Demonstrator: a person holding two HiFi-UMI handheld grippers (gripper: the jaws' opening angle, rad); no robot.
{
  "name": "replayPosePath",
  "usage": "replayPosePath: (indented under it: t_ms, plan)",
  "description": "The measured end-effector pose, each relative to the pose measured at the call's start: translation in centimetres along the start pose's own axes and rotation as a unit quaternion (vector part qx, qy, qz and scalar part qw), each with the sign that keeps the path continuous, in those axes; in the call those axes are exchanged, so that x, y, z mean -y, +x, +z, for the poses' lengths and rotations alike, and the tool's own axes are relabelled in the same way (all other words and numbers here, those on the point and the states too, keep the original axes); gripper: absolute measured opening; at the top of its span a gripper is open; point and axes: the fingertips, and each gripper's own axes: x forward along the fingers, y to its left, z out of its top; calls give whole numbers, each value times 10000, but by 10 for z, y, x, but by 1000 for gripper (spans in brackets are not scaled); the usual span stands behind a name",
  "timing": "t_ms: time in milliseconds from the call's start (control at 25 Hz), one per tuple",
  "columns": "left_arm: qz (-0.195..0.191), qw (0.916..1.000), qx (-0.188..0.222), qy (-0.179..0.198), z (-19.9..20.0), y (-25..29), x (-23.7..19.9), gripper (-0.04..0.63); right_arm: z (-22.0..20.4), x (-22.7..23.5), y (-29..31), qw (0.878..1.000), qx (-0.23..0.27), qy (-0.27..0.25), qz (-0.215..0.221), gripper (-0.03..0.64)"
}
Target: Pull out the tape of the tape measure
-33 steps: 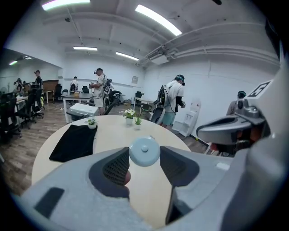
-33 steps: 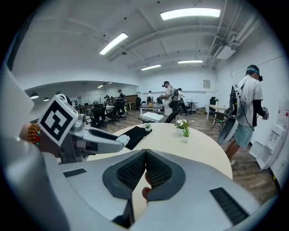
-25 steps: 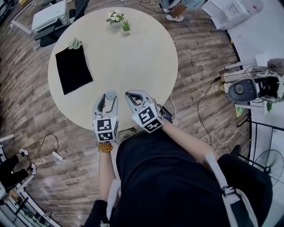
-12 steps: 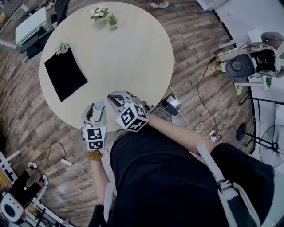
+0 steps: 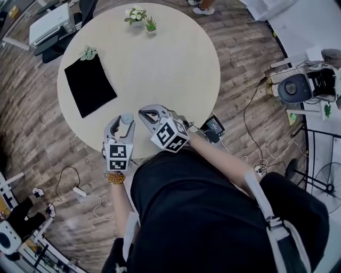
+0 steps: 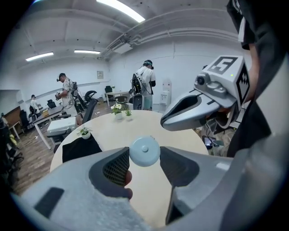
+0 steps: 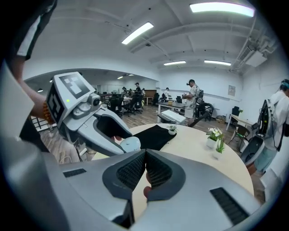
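The tape measure [image 5: 127, 118] is a round pale blue disc held over the near edge of the round beige table [image 5: 160, 64]. My left gripper [image 5: 123, 122] is shut on it; in the left gripper view the tape measure [image 6: 144, 151] sits squeezed between the two dark pads of the left gripper [image 6: 143, 163]. My right gripper [image 5: 145, 112] hangs just right of it, its tip pointing at the disc. In the right gripper view the right gripper [image 7: 145, 168] has its ribbed pads pressed together with no tape showing between them, and the tape measure [image 7: 131, 144] is close ahead in the left gripper [image 7: 118, 143].
A black cloth [image 5: 89, 84] lies on the table's left side, with small potted plants [image 5: 138, 16] at the far edge. Cables and a power strip [image 5: 80, 191] run over the wooden floor. A printer [image 5: 53, 21] stands far left; people stand by desks beyond.
The head camera has swung, so the table sits differently in the frame. Both grippers stay side by side at the near edge, the left one still holding the tape measure.
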Motion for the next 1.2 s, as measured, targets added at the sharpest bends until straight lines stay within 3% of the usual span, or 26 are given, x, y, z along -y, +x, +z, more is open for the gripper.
replayPosePath:
  t_ms: [280, 600, 760, 880, 1080, 1200]
  plan:
    - [-348, 9959, -352, 757, -15, 5, 4, 221, -14, -21, 9, 9942, -321, -984, 277, 9]
    - [-783, 9815, -819, 1544, -35, 0, 23, 222, -47, -47, 23, 9746, -1013, -1726, 1003, 70]
    - [-1011, 9777, -927, 1589, -40, 3, 29, 222, -52, -53, 29, 9647, -1155, -2053, 1178, 74]
    - [-966, 9787, -903, 1569, -38, 6, 29, 222, -54, -53, 31, 9617, -1182, -2176, 1180, 64]
    - [-642, 9879, -837, 1137, -34, 10, 7, 222, -54, -45, 33, 9667, -1222, -1989, 1049, 49]
    - [-662, 9865, -895, 1202, -33, 11, 5, 222, -50, -37, 33, 9738, -1155, -1765, 851, 44]
